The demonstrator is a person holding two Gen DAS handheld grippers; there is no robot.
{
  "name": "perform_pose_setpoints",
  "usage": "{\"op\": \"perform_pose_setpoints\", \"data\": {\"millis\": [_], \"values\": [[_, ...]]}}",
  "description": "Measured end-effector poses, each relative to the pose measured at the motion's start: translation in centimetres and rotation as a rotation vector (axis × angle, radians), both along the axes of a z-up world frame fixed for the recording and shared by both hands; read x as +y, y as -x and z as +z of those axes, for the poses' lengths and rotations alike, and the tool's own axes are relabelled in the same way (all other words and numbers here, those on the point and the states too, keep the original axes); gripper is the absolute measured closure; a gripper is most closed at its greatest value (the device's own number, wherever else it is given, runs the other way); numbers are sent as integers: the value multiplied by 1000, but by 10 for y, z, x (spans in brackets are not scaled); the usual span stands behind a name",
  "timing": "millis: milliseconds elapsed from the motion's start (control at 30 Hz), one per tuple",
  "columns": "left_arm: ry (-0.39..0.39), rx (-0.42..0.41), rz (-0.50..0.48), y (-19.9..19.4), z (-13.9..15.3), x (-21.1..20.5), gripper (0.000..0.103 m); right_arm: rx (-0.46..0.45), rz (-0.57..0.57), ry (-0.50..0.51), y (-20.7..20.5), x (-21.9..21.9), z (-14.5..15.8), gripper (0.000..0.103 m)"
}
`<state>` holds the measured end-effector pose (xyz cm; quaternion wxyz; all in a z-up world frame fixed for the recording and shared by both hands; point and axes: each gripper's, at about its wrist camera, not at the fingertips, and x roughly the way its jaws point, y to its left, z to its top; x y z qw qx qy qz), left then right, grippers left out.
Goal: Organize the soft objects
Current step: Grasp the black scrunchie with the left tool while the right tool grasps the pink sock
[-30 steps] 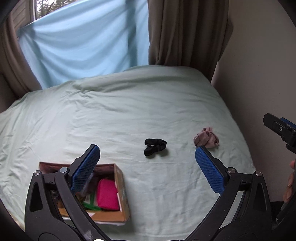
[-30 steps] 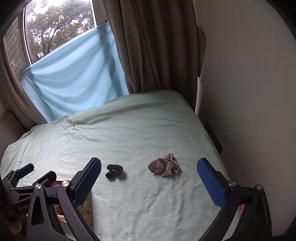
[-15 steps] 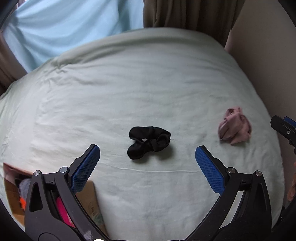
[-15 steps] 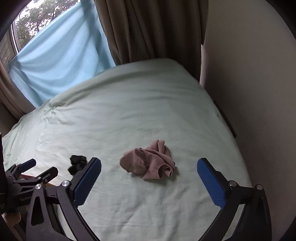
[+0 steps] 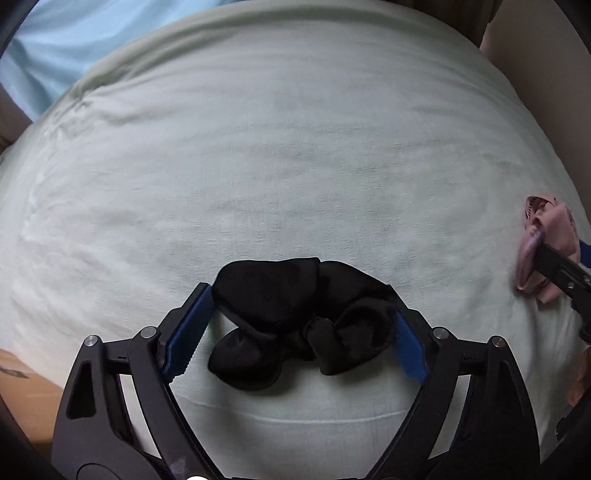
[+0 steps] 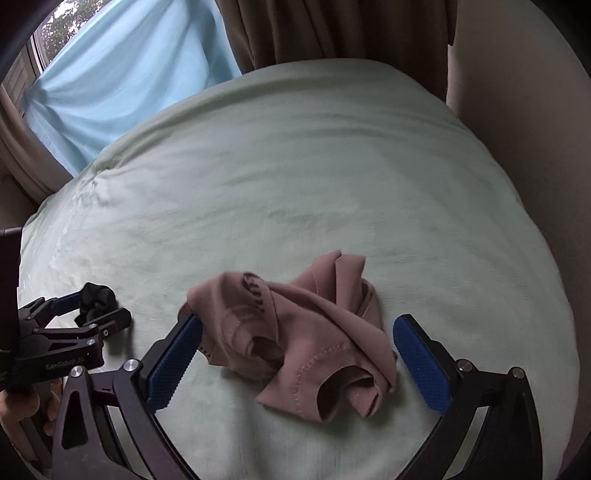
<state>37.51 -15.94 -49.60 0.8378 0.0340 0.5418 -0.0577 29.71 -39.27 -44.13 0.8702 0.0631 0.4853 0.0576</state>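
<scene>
A crumpled black sock [image 5: 295, 314] lies on the pale green bedsheet [image 5: 280, 147]. My left gripper [image 5: 299, 328] is down around it, open, with the blue pads touching both of its sides. A crumpled dusty-pink cloth [image 6: 306, 339] lies further right. My right gripper [image 6: 295, 354] is open and straddles it; the left pad touches the cloth, the right pad stands just clear. The pink cloth [image 5: 546, 243] and one right finger [image 5: 561, 269] show at the right edge of the left wrist view. The black sock [image 6: 96, 301] and the left gripper [image 6: 83, 314] show at the left of the right wrist view.
A corner of a cardboard box [image 5: 22, 387] shows at the lower left of the left wrist view. A light blue cloth [image 6: 129, 85] hangs over the window behind the bed, brown curtains [image 6: 332, 29] beside it. A beige wall [image 6: 524, 110] runs along the bed's right side.
Both grippers have moved forward and down onto the bed. The left one now brackets the black sock and its jaws have narrowed. The right one now brackets the pink cloth.
</scene>
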Motion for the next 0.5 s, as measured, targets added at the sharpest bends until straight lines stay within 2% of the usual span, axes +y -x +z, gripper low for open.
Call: {"op": "perform_pose_setpoints", "data": {"millis": [67,133,300,333,400,500], "values": [[11,0,7,-1,0,1,16,16,18,17,-2,4,-5,19],[16,1,11,-2,0,3,16,4,24,48,0,8,-7,24],[23,-4,-4,-5,1,5,25,-14,36,50,-1,11,-7,49],[22,-9,-12,-4,2,4,33,-19,37,51,-1,12,-7,51],[12,-22,-30,-2,5,-1,61,-25,31,46,-1,11,-7,58],[2,-24,-59,-3,8,-8,84,-29,17,33,1,7,-7,65]]}}
